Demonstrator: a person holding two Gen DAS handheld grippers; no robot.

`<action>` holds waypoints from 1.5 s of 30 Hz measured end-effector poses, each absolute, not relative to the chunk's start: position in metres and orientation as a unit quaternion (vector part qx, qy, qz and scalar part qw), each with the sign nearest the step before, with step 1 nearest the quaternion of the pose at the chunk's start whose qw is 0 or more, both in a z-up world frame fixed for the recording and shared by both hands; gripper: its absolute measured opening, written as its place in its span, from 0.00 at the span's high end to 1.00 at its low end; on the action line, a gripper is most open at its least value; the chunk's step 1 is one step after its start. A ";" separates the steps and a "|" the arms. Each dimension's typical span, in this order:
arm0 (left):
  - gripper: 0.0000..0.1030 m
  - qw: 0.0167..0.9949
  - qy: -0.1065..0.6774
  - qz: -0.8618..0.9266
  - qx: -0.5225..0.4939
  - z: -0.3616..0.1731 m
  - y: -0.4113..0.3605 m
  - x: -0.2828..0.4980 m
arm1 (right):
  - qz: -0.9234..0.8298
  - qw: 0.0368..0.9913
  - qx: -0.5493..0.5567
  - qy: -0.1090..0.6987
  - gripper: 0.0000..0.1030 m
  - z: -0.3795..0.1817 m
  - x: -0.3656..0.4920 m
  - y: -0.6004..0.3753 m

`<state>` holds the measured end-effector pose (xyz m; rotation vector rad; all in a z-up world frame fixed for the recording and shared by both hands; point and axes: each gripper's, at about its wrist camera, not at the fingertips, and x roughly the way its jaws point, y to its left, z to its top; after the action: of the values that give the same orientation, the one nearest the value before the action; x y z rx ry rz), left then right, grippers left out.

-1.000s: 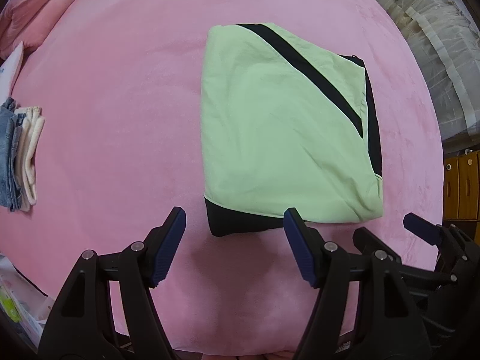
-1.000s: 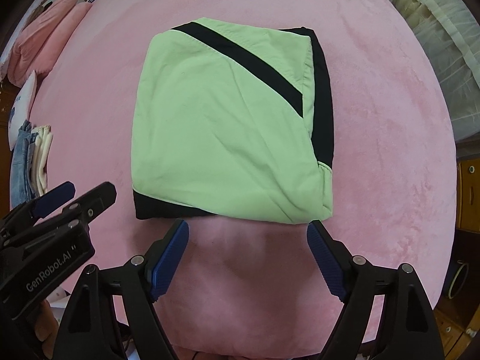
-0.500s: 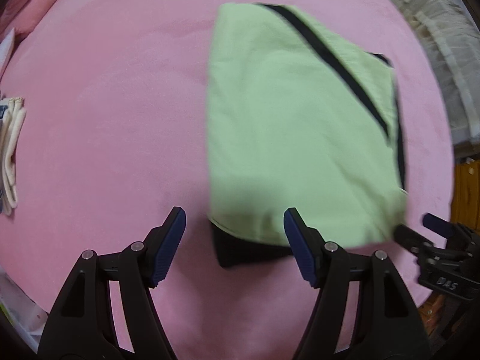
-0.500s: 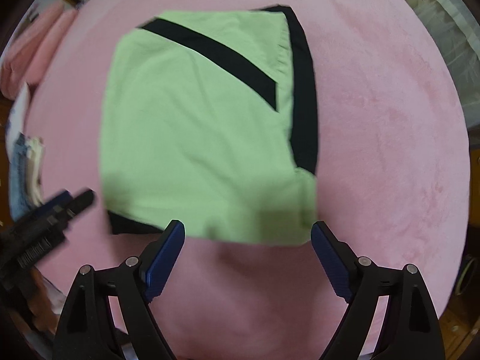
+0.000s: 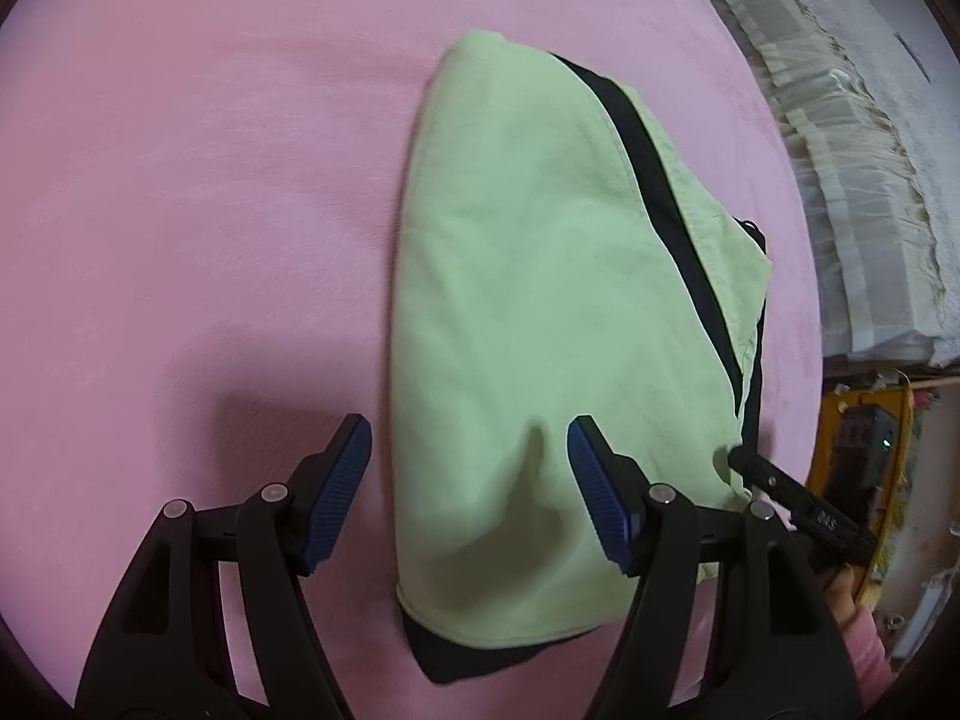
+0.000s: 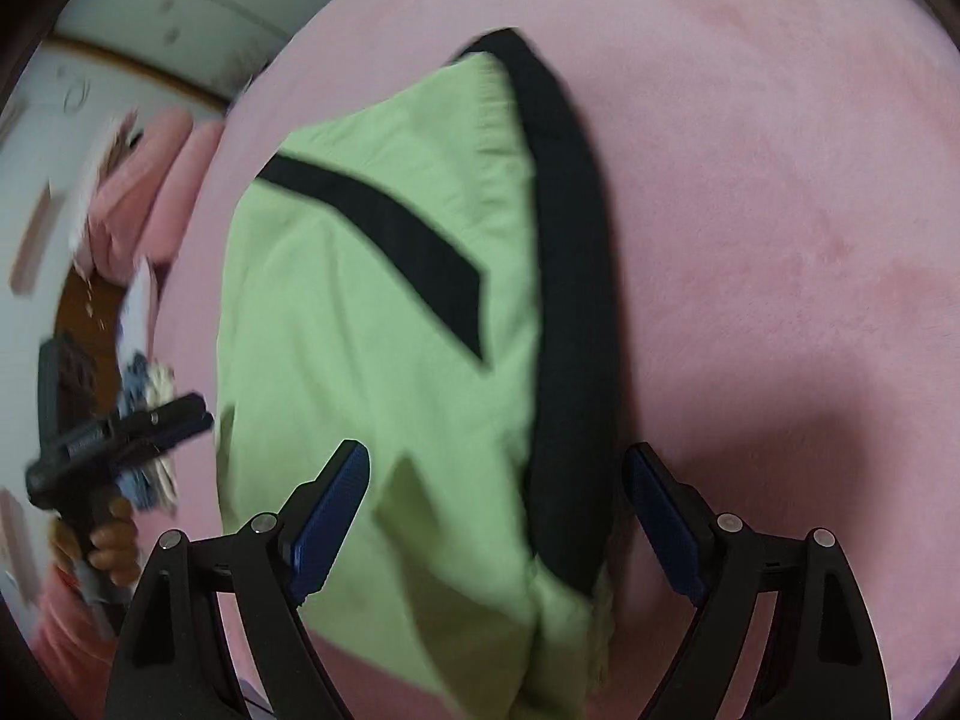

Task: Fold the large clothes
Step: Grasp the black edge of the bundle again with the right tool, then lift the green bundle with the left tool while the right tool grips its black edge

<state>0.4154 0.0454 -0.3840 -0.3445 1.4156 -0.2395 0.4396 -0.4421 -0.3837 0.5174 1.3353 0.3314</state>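
Left wrist view shows the green garment (image 5: pixel 540 312) already folded compact, both grippers (image 5: pixel 468 480) (image 6: pixel 498 516) spread, gripping nothing.

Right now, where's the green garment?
The folded green garment lies flat on the pink bed cover, right of centre in the left wrist view. Its near edge sits under both open grippers, left and right.

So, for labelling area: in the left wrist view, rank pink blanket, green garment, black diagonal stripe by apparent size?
1. Plush pink blanket, largest.
2. Folded light-green garment.
3. Black diagonal stripe, smallest.
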 end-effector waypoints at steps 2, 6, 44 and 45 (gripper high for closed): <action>0.37 0.732 0.651 -0.122 -0.159 -0.393 0.045 0.419 | 0.160 0.743 0.255 0.598 0.15 -0.391 0.442 -0.450; 0.37 0.719 0.660 -0.139 -0.168 -0.412 0.044 0.427 | 0.187 0.728 0.322 0.576 0.14 -0.403 0.444 -0.466; 0.83 0.788 0.593 0.002 -0.165 -0.309 -0.042 0.302 | 0.217 0.766 0.237 0.557 0.91 -0.286 0.379 -0.445; 0.83 0.794 0.585 0.000 -0.166 -0.300 -0.041 0.287 | 0.223 0.765 0.233 0.557 0.91 -0.278 0.369 -0.444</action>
<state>0.2873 -0.0414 -0.2996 -0.3572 1.2586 0.0007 0.3689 -0.4435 -0.2778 0.5062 1.2100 0.4845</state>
